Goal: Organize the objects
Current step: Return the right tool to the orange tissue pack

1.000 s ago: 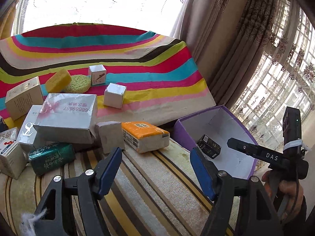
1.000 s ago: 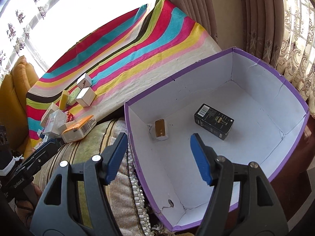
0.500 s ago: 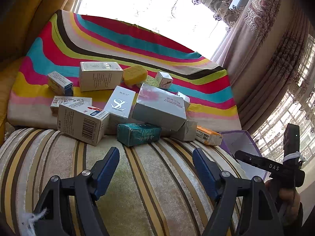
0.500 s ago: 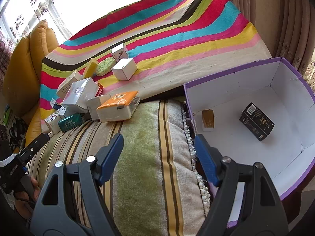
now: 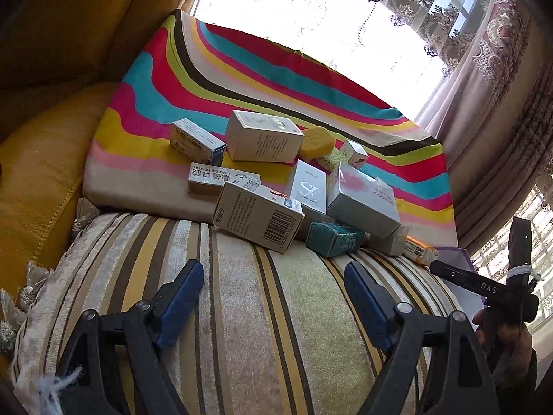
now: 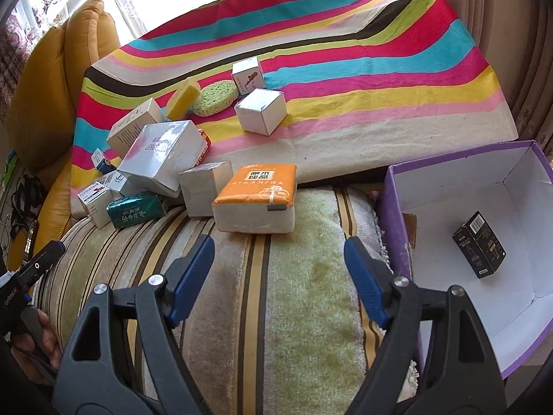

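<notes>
Several small boxes lie heaped where a striped cushion meets a rainbow cloth. In the left wrist view a grey barcode box [image 5: 257,216] and a green packet [image 5: 333,238] are nearest my left gripper [image 5: 273,292], whose jaws are opening with nothing between them. In the right wrist view an orange tissue pack [image 6: 255,202] lies just ahead of my right gripper [image 6: 280,268], also opening and empty. A purple box [image 6: 392,204] at the right holds a black carton [image 6: 478,245].
A silver box [image 6: 162,152], white cubes [image 6: 261,110], a yellow sponge [image 6: 183,97] and a green sponge [image 6: 216,98] sit on the rainbow cloth [image 6: 380,65]. Yellow sofa cushions [image 5: 38,173] rise at the left. Curtains [image 5: 490,103] hang at the right.
Both grippers have swung left, away from the purple box toward the heap of boxes, and rolled. Their jaws stand wider than before.
</notes>
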A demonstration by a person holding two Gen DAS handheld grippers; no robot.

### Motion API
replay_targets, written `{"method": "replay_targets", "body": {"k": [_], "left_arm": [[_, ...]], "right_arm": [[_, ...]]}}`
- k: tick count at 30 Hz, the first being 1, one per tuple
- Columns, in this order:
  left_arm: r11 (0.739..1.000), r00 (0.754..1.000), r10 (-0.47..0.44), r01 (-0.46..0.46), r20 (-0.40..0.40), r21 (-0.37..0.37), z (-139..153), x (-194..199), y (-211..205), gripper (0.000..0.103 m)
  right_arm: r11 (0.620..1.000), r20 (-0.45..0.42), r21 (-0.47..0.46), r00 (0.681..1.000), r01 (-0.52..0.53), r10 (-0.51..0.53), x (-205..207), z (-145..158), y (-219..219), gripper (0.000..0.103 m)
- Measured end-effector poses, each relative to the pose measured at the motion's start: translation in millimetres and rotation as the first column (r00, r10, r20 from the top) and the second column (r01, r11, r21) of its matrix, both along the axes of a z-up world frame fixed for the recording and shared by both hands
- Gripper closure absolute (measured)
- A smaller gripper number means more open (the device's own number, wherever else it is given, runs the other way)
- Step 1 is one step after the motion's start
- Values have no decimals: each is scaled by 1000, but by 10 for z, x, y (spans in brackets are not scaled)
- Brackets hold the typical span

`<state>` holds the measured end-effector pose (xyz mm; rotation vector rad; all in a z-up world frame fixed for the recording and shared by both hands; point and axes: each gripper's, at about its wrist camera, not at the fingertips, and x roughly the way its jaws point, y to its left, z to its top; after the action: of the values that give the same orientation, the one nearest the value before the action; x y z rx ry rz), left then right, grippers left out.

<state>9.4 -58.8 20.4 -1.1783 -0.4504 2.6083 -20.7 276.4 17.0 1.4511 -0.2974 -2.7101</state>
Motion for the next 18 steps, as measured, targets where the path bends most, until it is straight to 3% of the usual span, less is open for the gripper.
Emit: {"method": "replay_targets", "body": {"k": [8,18], "left_arm": [[994,997,-13,21,73,-106,-78,-357,59,16],[986,992,-17,37,122,-162,-164,-698,150,16]], "right_arm": [[999,34,34,999,-38,37,-201,-81,-149,23],[999,68,34,998,-18,16,-419,-165,-172,23]]}}
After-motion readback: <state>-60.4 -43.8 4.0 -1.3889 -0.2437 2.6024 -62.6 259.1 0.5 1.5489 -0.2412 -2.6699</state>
